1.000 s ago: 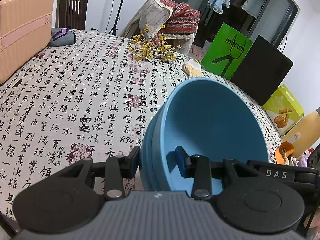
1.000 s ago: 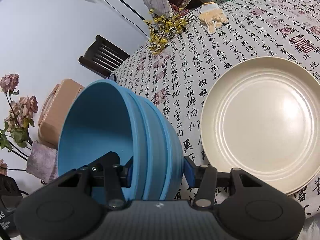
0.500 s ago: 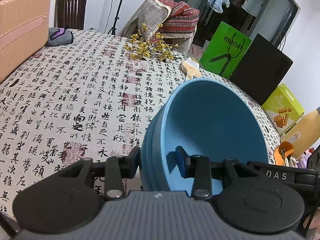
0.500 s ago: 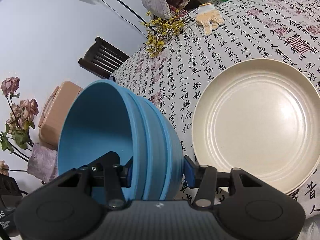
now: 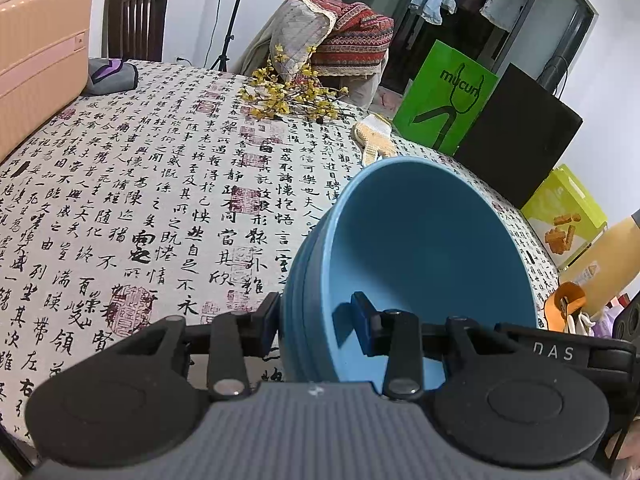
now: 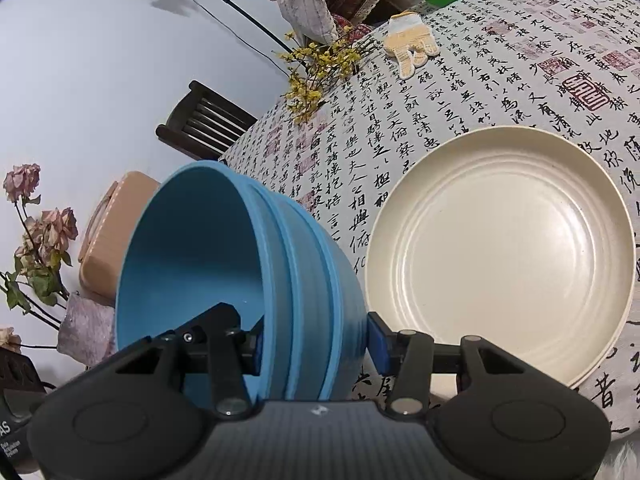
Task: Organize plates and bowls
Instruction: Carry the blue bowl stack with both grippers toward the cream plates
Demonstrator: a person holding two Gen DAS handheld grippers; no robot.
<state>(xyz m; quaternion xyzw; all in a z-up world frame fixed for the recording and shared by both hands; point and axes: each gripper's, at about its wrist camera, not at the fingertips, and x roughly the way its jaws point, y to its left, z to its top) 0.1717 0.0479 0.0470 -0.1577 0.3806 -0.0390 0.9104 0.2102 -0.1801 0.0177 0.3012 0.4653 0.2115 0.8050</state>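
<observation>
The left gripper (image 5: 316, 320) is clamping the near wall of the blue bowls (image 5: 420, 264), one finger outside the stack, the other inside the top bowl. The nested bowls are tilting, mouth facing right in the left wrist view, above the table (image 5: 140, 208). Beyond them a glove (image 5: 374, 140) and yellow flowers (image 5: 288, 98) are lying on the cloth, with a suitcase (image 5: 36, 64) at far left.

The right gripper (image 6: 316, 340) is gripping the opposite wall of the same stack (image 6: 224, 264), left finger inside, right finger on the outer bowl. Just right of the bowls, cream plates (image 6: 500, 256) are sitting stacked on the table.
</observation>
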